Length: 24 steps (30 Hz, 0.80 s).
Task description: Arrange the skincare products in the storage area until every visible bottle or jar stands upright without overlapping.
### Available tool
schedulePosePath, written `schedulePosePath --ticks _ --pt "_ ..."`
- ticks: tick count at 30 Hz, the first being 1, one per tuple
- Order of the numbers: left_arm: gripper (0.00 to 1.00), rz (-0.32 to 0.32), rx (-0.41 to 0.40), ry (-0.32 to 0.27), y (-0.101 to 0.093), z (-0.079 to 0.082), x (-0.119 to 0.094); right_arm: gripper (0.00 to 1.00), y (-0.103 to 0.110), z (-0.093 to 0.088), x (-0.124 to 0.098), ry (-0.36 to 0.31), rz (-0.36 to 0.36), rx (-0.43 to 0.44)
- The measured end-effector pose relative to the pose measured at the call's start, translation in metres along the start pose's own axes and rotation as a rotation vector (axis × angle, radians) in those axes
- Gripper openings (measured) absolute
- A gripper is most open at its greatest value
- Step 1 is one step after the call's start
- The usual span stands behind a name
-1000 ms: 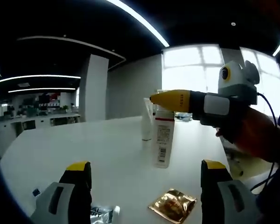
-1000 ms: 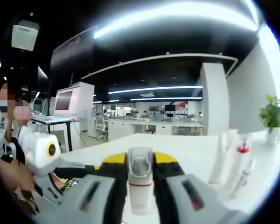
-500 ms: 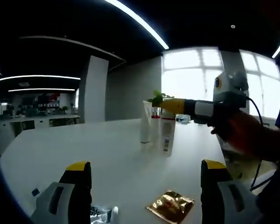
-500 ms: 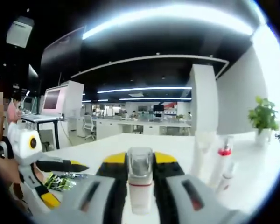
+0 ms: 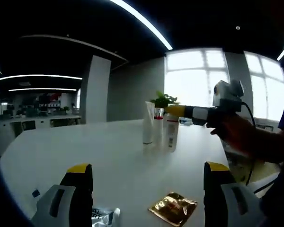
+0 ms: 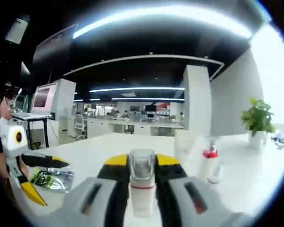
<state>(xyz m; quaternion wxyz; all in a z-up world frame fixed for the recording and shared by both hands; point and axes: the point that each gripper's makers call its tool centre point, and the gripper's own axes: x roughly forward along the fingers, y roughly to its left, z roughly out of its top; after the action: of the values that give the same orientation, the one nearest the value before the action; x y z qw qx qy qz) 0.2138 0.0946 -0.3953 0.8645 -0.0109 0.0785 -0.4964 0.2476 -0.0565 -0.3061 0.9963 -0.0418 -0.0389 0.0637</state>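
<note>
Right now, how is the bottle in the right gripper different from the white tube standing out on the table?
The bottle is clamped between the jaws of the right gripper, while the white tube stands free on the white table. The bottle has a clear cap over a red band and a white body; the white tube looks plain white throughout. The white tube is also slimmer and tapers. Both are upright.

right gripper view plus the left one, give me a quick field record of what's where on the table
surface: white table
right tool: shut on the bottle with a clear cap, held upright
left tool: open, holding nothing
standing group: white tube upright, red-collared bottle beside it
flat items: gold sachet and a crumpled white packet near the left tool; green sachet
background: potted plant
</note>
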Motion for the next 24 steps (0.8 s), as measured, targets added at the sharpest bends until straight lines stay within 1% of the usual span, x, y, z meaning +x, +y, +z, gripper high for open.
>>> schedulePosePath --ticks 11,17,21,24 --pt "1.00 -0.002 -0.002 0.014 0.000 -0.001 0.001 0.18 -0.021 0.002 0.002 -0.006 -0.021 -0.004" --pt "1.00 -0.004 -0.002 0.017 -0.001 -0.002 0.001 0.18 -0.024 0.001 0.003 -0.001 -0.025 -0.024" --pt "1.00 -0.001 -0.003 0.020 -0.001 -0.003 0.001 0.18 -0.030 0.002 0.005 -0.014 -0.028 -0.009" --pt "0.99 0.000 0.007 0.017 -0.002 -0.004 0.000 0.18 -0.033 -0.001 0.009 -0.013 -0.034 0.000"
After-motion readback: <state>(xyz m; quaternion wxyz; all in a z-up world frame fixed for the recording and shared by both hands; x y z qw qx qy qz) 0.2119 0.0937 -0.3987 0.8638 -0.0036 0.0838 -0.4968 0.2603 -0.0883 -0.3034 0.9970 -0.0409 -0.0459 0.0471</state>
